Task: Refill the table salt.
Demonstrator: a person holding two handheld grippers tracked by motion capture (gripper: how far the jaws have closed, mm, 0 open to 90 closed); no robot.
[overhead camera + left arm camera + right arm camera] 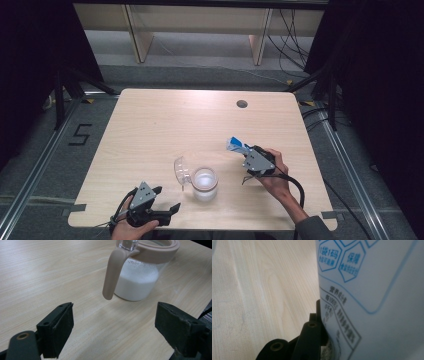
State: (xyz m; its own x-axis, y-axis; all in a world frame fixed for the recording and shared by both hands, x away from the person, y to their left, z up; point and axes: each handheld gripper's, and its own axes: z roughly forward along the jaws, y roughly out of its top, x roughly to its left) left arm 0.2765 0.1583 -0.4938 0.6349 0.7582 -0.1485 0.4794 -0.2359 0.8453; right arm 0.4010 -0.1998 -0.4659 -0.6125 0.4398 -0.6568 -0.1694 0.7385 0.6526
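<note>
Desk point(150, 130): wooden. Jar point(204, 184): white powder inside, lid point(182, 170) flipped open, set near the desk's front edge. Packet point(235, 145): blue-and-white, clenched in right tool point(246, 151), beside the jar. Left tool point(167, 199): released, jaws spread wide, near the jar.

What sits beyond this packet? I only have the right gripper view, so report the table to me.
Observer: A clear jar of white powder stands on the table near its front edge, left of the packet that the right tongs pinch.
Operator: Report its lid.
Observer: The lid is flipped open at the jar's left side.
Operator: Give me the left tongs.
Observer: The left tongs are open, off the jar, facing its beige handle.
</note>
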